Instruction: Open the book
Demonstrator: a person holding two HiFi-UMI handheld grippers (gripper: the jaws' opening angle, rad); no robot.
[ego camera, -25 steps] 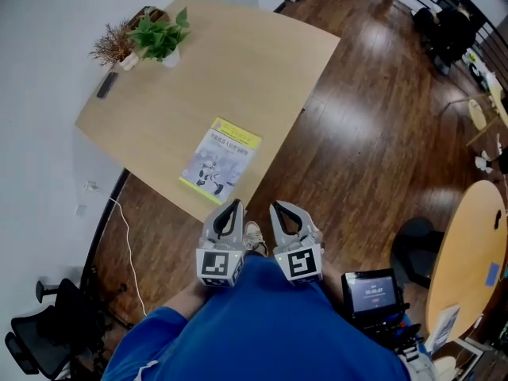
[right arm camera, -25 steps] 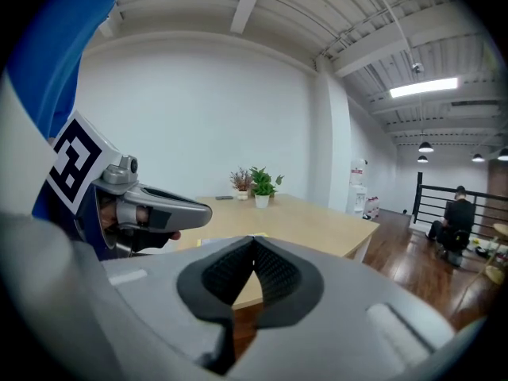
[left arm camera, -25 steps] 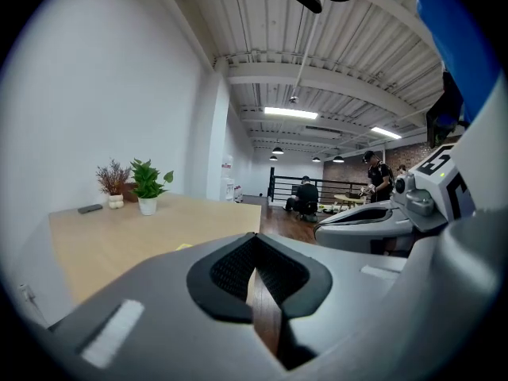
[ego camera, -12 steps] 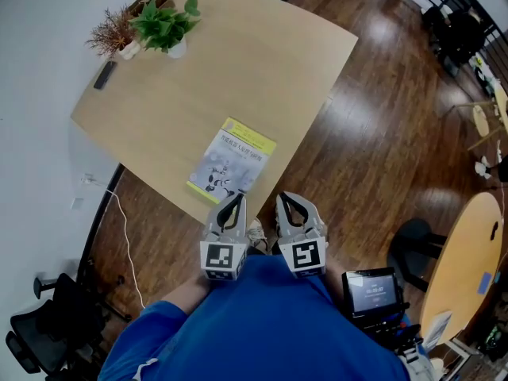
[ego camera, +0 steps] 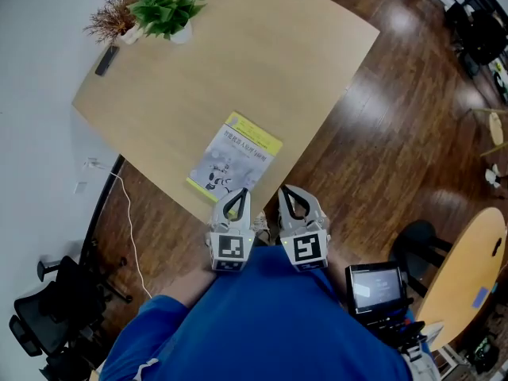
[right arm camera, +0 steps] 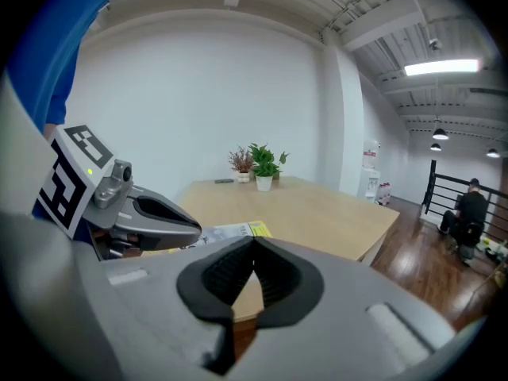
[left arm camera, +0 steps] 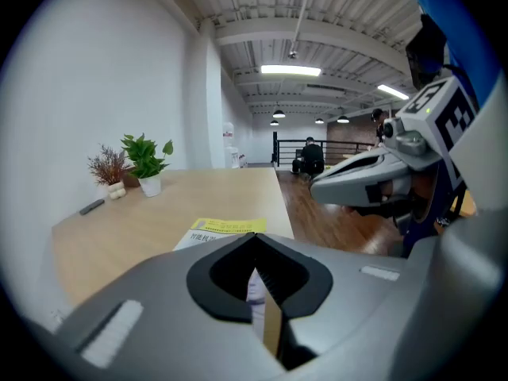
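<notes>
1. The head view looks steeply down from above the person. It takes in the whole table (ego camera: 238,62), the floor (ego camera: 381,133) around it, and both grippers at the bottom centre, just short of the table's near edge.
2. The left gripper view sits low behind its own jaws, near tabletop height. It faces across the table toward the plant (left arm camera: 147,161), with the right gripper (left arm camera: 317,187) close at its right.
3. The right gripper view sits likewise, facing the white wall (right arm camera: 214,86), with the left gripper (right arm camera: 198,228) close at its left.
4. All three views share the table, the plant and the book (ego camera: 234,159).
</notes>
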